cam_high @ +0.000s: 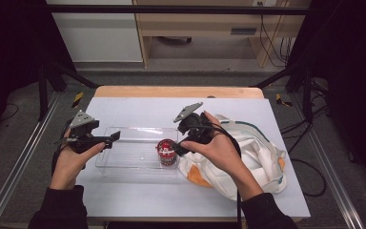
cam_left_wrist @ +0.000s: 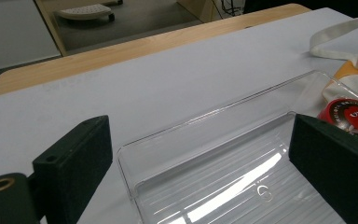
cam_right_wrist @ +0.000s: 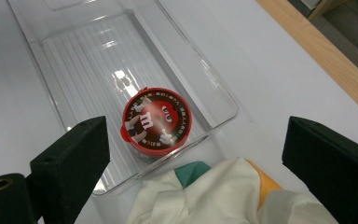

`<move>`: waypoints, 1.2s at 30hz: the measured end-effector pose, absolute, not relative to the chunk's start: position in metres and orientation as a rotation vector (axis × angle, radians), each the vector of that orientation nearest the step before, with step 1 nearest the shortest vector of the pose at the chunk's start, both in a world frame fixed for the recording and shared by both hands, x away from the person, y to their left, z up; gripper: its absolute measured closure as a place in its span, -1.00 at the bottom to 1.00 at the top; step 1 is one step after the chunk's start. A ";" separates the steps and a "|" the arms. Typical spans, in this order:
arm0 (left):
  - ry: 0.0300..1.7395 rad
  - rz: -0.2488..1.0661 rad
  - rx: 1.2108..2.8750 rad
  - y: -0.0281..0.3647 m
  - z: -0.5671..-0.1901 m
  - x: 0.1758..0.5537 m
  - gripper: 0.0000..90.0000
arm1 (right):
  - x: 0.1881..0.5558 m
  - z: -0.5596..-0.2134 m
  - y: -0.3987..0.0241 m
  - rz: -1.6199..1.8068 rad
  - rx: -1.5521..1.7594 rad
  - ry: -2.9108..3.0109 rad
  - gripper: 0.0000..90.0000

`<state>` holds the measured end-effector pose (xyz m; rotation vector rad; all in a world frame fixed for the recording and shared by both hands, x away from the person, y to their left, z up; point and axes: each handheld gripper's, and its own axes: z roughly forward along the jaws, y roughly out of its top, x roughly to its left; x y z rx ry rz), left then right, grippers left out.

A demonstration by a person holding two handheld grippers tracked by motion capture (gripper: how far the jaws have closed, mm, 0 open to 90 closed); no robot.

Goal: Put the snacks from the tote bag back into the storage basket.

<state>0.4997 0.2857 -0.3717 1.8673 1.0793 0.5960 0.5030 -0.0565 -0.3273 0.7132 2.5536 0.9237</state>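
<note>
High view: the clear tray [cam_high: 133, 153] is seen mid-table with the red candy tub [cam_high: 167, 152] standing in its right end, the left gripper [cam_high: 108, 139] held at its left end and the right gripper [cam_high: 178, 149] just beside the tub, crowded by the cloth bag [cam_high: 248, 157]. Left gripper view: jaws are spread wide over the tray's corner [cam_left_wrist: 135, 186], with bare tabletop [cam_left_wrist: 144, 93] beyond. Right gripper view: jaws are parted and hold nothing above the tub [cam_right_wrist: 156, 119], with the bag [cam_right_wrist: 205, 196] pressed against the tray's near wall.

red candy tub [cam_right_wrist: 156, 119], clear tray [cam_right_wrist: 74, 51], white-orange-green bag [cam_high: 248, 157].

Grey carpeted floor [cam_high: 24, 138], pale wooden shelving [cam_high: 195, 28] behind.
</note>
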 end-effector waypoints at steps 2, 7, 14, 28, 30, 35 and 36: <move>1.078 0.596 1.865 0.286 -0.372 0.500 -0.87 | 0.502 -0.325 -0.060 0.936 0.735 2.536 -0.82; 1.076 0.596 1.861 0.287 -0.372 0.500 -0.88 | 0.499 -0.321 -0.068 0.954 0.770 2.502 -0.83; 1.071 0.595 1.865 0.287 -0.372 0.500 -0.90 | 0.491 -0.318 -0.081 0.968 0.802 2.464 -0.83; 1.076 0.602 1.836 0.291 -0.370 0.499 -0.90 | 0.478 -0.311 -0.118 0.973 0.890 2.377 -0.84; 1.076 0.602 1.834 0.292 -0.369 0.499 -0.90 | 0.476 -0.311 -0.123 0.976 0.899 2.370 -0.84; 1.080 0.607 1.832 0.294 -0.369 0.499 -0.90 | 0.473 -0.310 -0.136 0.978 0.926 2.347 -0.84; 1.082 0.607 1.830 0.294 -0.369 0.499 -0.90 | 0.472 -0.310 -0.138 0.974 0.933 2.346 -0.84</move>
